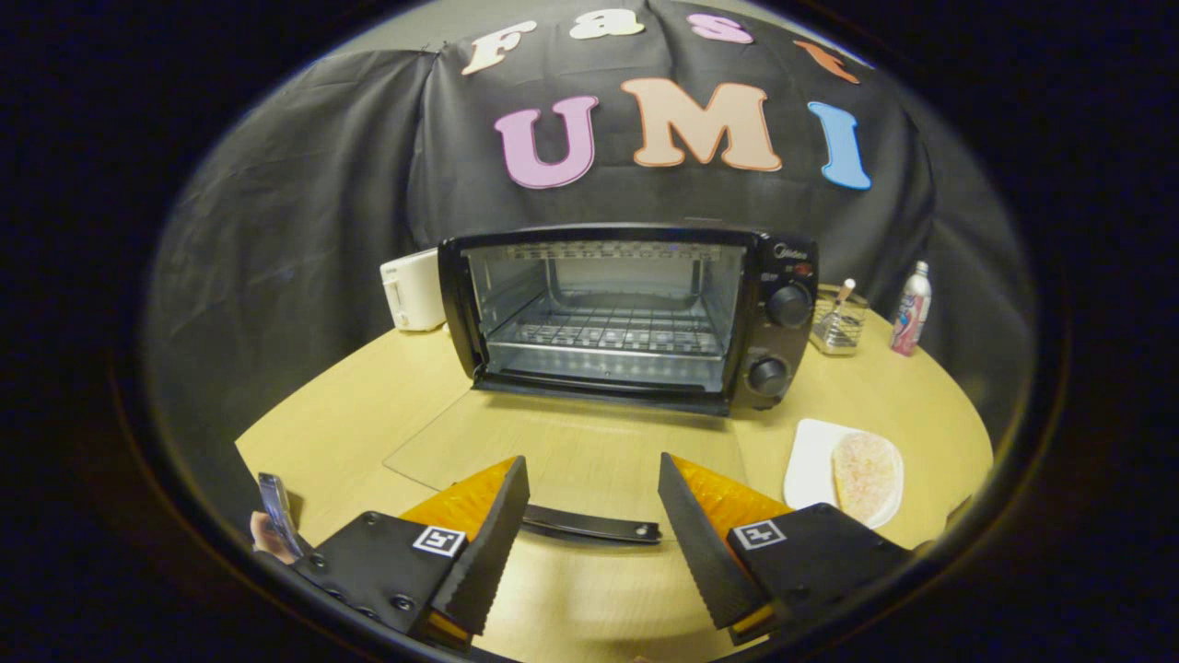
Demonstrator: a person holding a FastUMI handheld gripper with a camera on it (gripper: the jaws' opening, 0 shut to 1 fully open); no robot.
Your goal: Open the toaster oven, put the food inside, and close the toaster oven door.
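Now my gripper [594, 516] is spread wide, gripping nothing, its fingers flanking the door handle [589, 527] of the toaster oven [636, 313], whose glass door [562, 451] lies flat open on the table [368, 405]. One piece of food [866, 477] sits on one white plate [811, 465] beside the right finger. Behind stand one white appliance [414, 290], perhaps a toaster, one wire rack [838, 324], and one bottle [910, 308].

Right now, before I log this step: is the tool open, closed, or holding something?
Tool: open, holding nothing; the black handle of the lowered glass toaster oven door lies between its fingers.
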